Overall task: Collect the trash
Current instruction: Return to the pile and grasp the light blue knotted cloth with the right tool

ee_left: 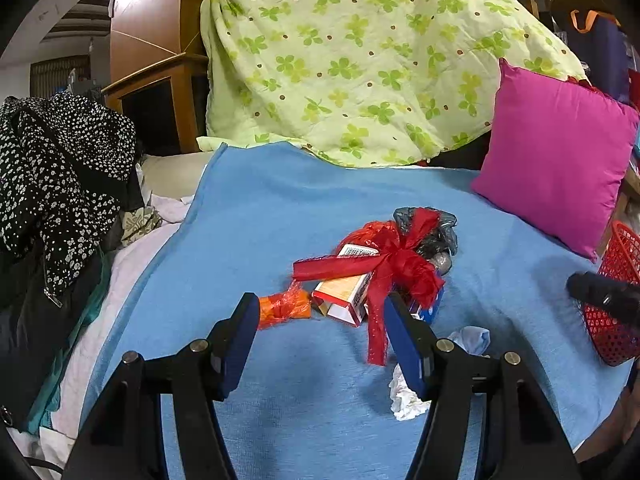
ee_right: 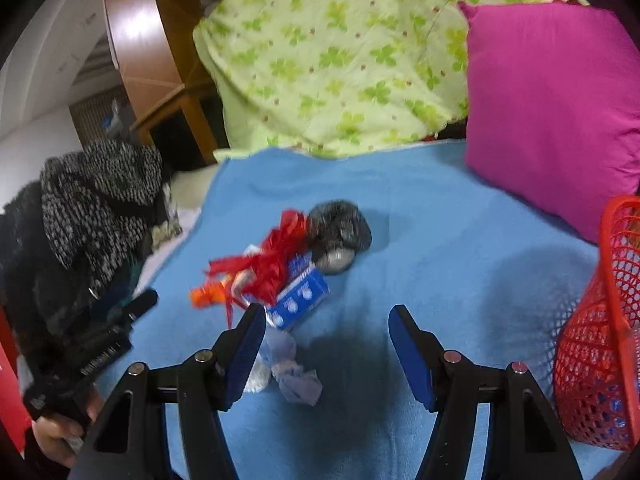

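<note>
We hold both tools above the blue blanket [ee_left: 280,216] with the trash heaped in one cluster at its middle, which lets us work from one spot. Our left gripper [ee_left: 318,320] has its jaws apart and empty, aimed at the small carton [ee_left: 346,298] under the red ribbon [ee_left: 396,264], with the orange wrapper [ee_left: 284,308] just beside its left finger. Our right gripper [ee_right: 326,334] is likewise spread wide and holds nothing; it hangs near the crumpled tissue [ee_right: 294,380] and the blue box [ee_right: 302,300]. The red basket [ee_right: 600,352] stands at the right edge, close by, presumably so each piece needs only a short carry.
</note>
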Motion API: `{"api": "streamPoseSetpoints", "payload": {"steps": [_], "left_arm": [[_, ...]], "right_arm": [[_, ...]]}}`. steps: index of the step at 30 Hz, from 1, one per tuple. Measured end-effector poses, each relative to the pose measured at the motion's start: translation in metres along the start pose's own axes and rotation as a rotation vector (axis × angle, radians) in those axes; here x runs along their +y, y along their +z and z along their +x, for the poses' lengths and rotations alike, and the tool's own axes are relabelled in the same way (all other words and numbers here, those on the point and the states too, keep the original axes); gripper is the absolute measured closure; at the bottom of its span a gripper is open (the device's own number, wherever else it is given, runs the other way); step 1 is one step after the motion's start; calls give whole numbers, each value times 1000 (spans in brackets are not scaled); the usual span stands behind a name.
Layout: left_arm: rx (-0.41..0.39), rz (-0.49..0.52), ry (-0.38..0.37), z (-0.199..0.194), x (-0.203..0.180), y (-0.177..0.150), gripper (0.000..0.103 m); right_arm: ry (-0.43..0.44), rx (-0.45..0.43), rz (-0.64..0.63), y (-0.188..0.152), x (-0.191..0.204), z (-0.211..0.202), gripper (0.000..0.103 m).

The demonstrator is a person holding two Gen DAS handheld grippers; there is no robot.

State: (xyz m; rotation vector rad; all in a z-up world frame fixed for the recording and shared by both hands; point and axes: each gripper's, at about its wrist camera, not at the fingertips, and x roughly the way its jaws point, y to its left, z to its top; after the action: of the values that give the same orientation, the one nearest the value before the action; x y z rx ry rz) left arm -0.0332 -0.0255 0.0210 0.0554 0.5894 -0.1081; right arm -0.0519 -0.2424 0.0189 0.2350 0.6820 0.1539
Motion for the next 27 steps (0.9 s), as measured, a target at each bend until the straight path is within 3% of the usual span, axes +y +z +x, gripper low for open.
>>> {"api": "streamPoseSetpoints", "payload": {"steps": [27], "left_arm": [[59, 14, 0, 18, 3, -6, 38]], "right_arm": [[44, 202, -52, -16, 21, 59, 36]]}}
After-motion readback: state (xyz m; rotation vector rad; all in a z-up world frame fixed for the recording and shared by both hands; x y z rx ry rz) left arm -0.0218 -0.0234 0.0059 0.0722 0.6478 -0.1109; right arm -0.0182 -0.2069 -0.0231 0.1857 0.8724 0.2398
